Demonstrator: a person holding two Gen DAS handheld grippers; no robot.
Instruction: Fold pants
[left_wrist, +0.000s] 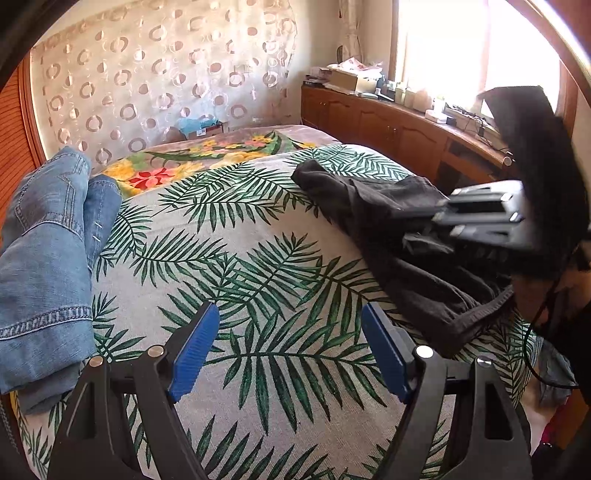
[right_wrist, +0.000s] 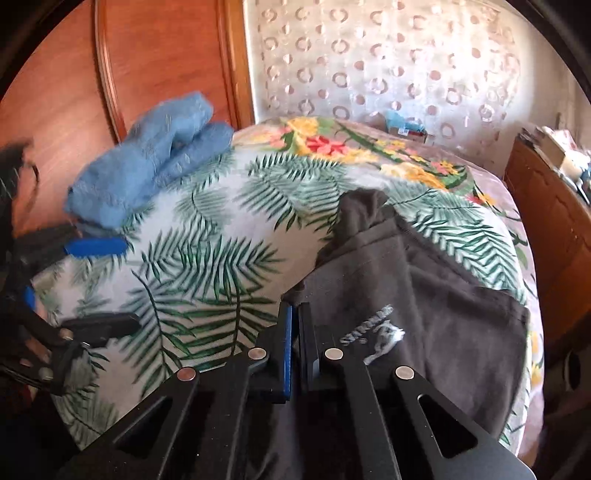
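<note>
Gripping the dark pants at lower centre, the right tongs should lift evenly; the left tongs gape empty over the bed

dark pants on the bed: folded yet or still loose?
Loose, not folded. The dark pants lie rumpled across the leaf-print bedspread, and the right gripper is shut on one edge. The left gripper is open and empty.

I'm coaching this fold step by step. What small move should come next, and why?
Probably bring the open left gripper across to the dark pants. The right gripper is shut on their edge, the pants lie bunched on the leaf-print cover, and the left holds nothing.
</note>
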